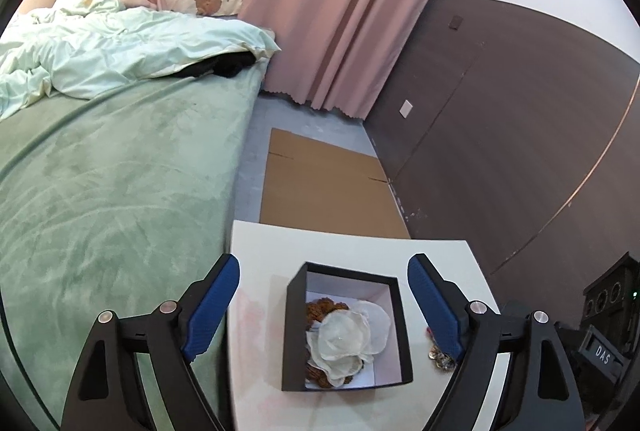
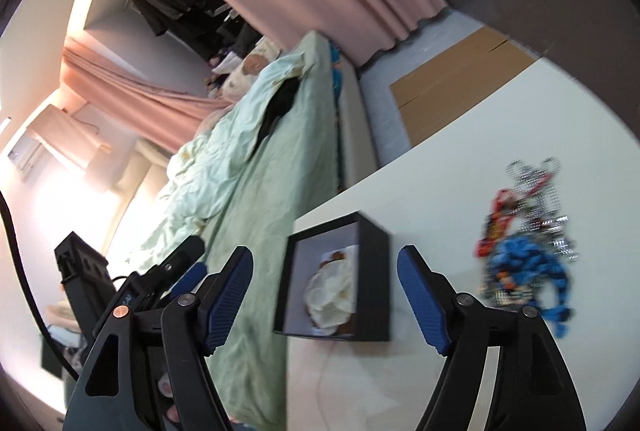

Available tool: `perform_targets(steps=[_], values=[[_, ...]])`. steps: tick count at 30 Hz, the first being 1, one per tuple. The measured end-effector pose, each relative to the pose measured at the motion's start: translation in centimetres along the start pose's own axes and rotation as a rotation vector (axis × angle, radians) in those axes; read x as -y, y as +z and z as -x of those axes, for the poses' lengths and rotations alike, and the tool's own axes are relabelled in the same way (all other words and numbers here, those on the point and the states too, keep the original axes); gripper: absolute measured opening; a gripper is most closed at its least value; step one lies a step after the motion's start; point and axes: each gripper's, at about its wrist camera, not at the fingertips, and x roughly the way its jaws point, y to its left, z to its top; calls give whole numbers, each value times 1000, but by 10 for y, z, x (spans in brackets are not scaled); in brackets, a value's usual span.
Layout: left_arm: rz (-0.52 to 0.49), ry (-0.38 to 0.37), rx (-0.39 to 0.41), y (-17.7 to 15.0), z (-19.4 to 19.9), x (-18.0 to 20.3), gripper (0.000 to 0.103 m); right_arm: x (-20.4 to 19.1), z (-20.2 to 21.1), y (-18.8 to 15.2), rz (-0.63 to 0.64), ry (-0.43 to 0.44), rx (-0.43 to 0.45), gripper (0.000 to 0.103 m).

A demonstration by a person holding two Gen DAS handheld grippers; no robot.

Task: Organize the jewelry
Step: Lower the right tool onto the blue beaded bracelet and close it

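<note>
A black open box (image 1: 294, 327) with a white lining stands on the white table (image 1: 352, 251). It holds a white flower-shaped piece (image 1: 348, 339) over brown beaded jewelry (image 1: 320, 309). My left gripper (image 1: 324, 295) is open and empty, its blue pads either side of the box, above it. In the right wrist view the same box (image 2: 374, 271) sits between the open, empty fingers of my right gripper (image 2: 326, 287). A blurred heap of blue, red and silver jewelry (image 2: 528, 247) lies on the table to the right. Part of it shows by the left gripper's right finger (image 1: 440, 357).
A bed with a green cover (image 1: 120, 183) and a pale duvet (image 1: 120, 47) runs along the table's left side. Flat cardboard (image 1: 328, 183) lies on the floor beyond the table. Pink curtains (image 1: 340, 11) and a dark wall panel (image 1: 500, 135) stand behind. Black equipment (image 1: 608, 315) sits at the right.
</note>
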Motion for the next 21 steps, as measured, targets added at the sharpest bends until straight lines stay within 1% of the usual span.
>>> perform_targets(steps=[6, 11, 16, 21], values=[[-53, -23, -11, -11, 3, 20, 87, 19, 30, 5, -8, -70, 27, 75], [-106, -45, -20, -24, 4, 37, 87, 39, 50, 6, -35, -112, 25, 75], [-143, -78, -36, -37, 4, 57, 87, 48, 56, 4, -43, -159, 12, 75], [-181, -107, -46, -47, 0, 79, 86, 67, 60, 0, -104, -185, -12, 75]])
